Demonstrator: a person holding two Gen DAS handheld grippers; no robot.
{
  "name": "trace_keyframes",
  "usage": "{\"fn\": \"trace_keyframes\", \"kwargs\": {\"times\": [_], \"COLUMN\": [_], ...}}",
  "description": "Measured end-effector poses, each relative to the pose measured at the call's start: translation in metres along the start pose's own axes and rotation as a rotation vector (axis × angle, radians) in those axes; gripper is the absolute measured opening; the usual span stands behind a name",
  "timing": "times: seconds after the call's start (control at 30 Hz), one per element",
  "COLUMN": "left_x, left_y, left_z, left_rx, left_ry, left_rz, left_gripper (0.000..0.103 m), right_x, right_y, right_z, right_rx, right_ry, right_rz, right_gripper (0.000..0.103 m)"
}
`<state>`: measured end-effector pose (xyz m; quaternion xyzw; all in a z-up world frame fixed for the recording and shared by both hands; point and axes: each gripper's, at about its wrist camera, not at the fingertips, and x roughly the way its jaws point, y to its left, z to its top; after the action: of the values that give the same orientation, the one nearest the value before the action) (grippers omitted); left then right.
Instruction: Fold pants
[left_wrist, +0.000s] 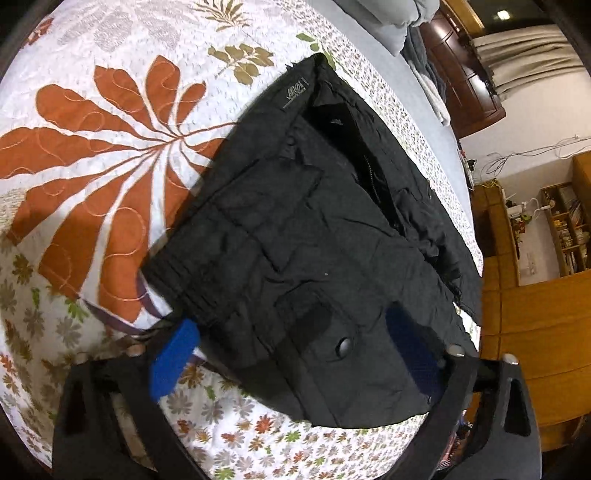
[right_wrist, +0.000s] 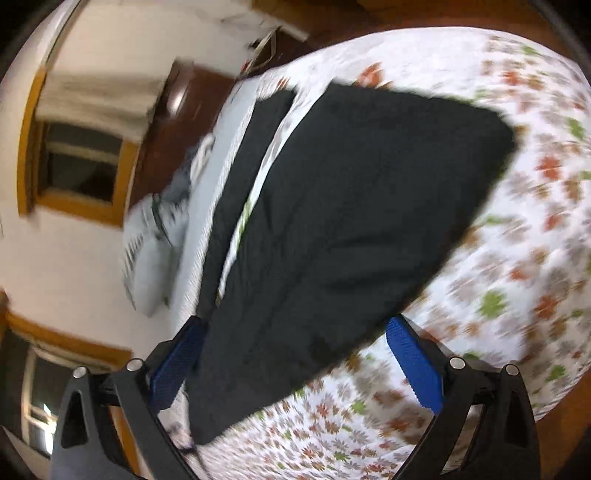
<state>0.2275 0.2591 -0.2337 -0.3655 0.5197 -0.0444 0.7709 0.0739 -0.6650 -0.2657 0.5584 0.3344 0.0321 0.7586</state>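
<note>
Black cargo pants (left_wrist: 314, 236) lie partly folded on a floral quilt (left_wrist: 92, 147); pockets, a snap button and an open zipper fly face up. My left gripper (left_wrist: 295, 354) is open, its blue pads (left_wrist: 173, 358) spread on both sides of the near edge of the pants; the right pad is partly covered by fabric. In the blurred right wrist view, the pants (right_wrist: 351, 221) lie as a flat black slab on the quilt (right_wrist: 517, 258). My right gripper (right_wrist: 299, 354) is open, its blue pads (right_wrist: 413, 362) on either side of the near end of the cloth.
The bed's edge (left_wrist: 469, 221) runs along the right of the pants, with a wooden floor (left_wrist: 535, 332) and shelves (left_wrist: 569, 229) beyond. Grey bedding (right_wrist: 155, 251) and a dark wooden headboard (right_wrist: 173, 122) lie at the far end. A window (right_wrist: 74, 162) is in the wall.
</note>
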Motion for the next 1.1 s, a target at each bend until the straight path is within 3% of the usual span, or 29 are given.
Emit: {"fn": "trace_keyframes", "kwargs": {"times": [0.1,0.2,0.47,0.53,0.6,0.67,0.93,1.1], "left_x": [-0.003,-0.009,-0.004,-0.004,-0.006,-0.009,-0.051,-0.090], "left_y": [0.010,0.023,0.020,0.017,0.017,0.018,0.016,0.057], "left_z": [-0.001,-0.001,0.002,0.002,0.001,0.003,0.009,0.001], "left_rx": [0.001,-0.030,-0.051,-0.051,-0.071,-0.098,-0.116,-0.167], "left_ry": [-0.005,-0.005,-0.021,-0.030,-0.032,-0.024,-0.023,-0.036], "left_rz": [0.046,0.012,0.039,0.056,0.049,0.036,0.024,0.032], "left_gripper": [0.048,0.041,0.042,0.035,0.025,0.020,0.016,0.016], "right_x": [-0.013,-0.015,-0.014,-0.016,-0.015,-0.008,-0.021,-0.018], "right_y": [-0.022,-0.035,-0.051,-0.049,-0.046,-0.045,-0.024,-0.010], "right_z": [0.015,0.024,0.046,0.049,0.049,0.048,0.030,0.002], "right_rx": [0.071,0.107,0.140,0.118,0.086,0.102,0.027,-0.020], "right_ry": [-0.037,-0.048,-0.091,-0.116,-0.114,-0.097,-0.083,-0.008], "right_rz": [0.070,0.102,0.140,0.119,0.076,0.031,-0.003,-0.019], "right_gripper": [0.099,0.100,0.100,0.084,0.033,0.012,0.007,0.007]}}
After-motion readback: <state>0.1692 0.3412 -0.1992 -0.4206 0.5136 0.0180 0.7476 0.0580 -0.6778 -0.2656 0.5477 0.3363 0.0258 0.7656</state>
